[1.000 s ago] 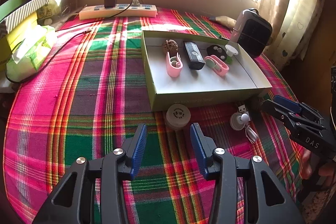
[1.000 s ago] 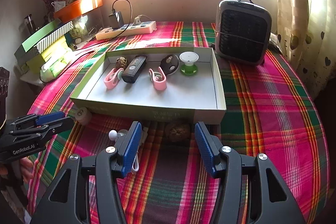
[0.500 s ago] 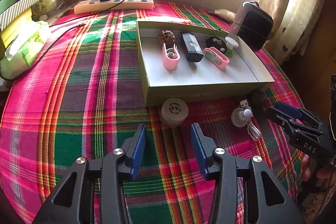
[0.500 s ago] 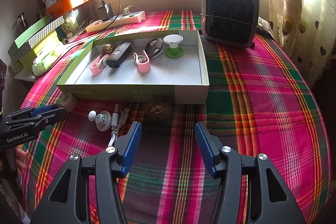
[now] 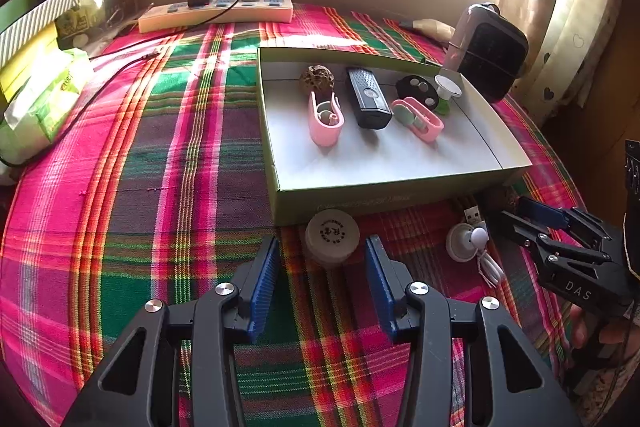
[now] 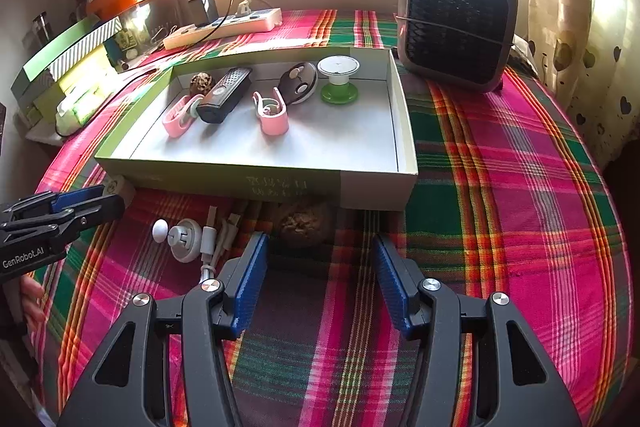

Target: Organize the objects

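Note:
A shallow green cardboard box (image 5: pixel 384 193) (image 6: pixel 256 183) holds a walnut, a black remote, two pink clips, a black disc and a green-and-white spool. In front of it on the plaid cloth lie a round white jar (image 5: pixel 332 235), a white hook with cable (image 5: pixel 466 243) (image 6: pixel 182 239) and a brown walnut (image 6: pixel 302 223). My left gripper (image 5: pixel 323 255) is open, its fingers either side of the jar, just short of it. My right gripper (image 6: pixel 318 255) is open just short of the walnut.
A black and grey fan heater (image 6: pixel 456 23) stands at the back right. A white power strip (image 5: pixel 216 15) with charger lies at the back. Boxes and a tissue pack (image 5: pixel 44 99) sit at the left edge. The cloth-covered table drops off on the right.
Both grippers have moved forward: the left one has closed in on the white jar, the right one on the walnut. Both stay open.

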Action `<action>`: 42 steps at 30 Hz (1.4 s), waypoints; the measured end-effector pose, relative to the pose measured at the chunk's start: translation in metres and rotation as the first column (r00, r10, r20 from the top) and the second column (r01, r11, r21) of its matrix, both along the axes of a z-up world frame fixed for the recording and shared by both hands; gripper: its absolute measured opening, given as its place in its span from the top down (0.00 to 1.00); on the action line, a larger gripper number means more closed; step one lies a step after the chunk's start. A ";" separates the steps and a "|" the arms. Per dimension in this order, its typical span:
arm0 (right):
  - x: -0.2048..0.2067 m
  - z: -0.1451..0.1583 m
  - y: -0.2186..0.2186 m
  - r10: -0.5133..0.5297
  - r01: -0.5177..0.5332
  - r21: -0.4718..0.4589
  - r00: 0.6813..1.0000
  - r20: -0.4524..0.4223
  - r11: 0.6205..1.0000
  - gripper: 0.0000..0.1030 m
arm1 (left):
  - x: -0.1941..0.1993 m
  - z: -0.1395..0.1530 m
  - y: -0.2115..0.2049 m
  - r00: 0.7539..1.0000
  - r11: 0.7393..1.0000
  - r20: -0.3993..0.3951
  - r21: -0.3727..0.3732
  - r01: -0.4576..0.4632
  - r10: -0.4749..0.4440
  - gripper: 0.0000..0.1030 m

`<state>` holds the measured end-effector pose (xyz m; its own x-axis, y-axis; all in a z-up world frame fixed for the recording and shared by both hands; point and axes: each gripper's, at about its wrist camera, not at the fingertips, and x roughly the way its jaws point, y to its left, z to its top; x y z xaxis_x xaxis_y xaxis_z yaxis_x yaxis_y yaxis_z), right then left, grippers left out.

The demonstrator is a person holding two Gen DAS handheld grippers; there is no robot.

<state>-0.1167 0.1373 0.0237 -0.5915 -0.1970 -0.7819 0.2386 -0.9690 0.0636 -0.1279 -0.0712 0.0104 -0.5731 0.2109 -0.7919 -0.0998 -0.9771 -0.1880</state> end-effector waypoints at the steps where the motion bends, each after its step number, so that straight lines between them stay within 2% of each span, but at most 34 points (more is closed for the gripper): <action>1: -0.001 0.000 0.000 -0.001 0.001 0.002 1.000 -0.001 1.000 0.47 | -0.001 0.000 0.000 1.000 1.000 0.000 -0.004 -0.003 0.003 0.59; 15: -0.009 -0.002 -0.006 0.000 0.001 0.052 1.000 -0.015 0.999 0.48 | -0.007 -0.001 0.005 0.999 0.998 -0.004 -0.044 -0.043 0.043 0.59; 33: -0.010 -0.001 -0.003 -0.007 0.008 0.035 1.000 -0.019 0.999 0.48 | -0.007 -0.001 0.009 0.998 0.995 -0.017 -0.080 -0.059 0.058 0.62; 40: -0.009 -0.001 -0.004 -0.001 0.002 0.038 1.000 -0.022 0.999 0.55 | -0.005 -0.001 0.005 0.997 0.994 -0.022 -0.080 -0.070 0.068 0.68; 42: -0.009 -0.001 -0.003 -0.001 0.002 0.039 1.000 -0.023 0.999 0.61 | -0.005 -0.001 0.005 0.997 0.994 -0.023 -0.081 -0.072 0.070 0.70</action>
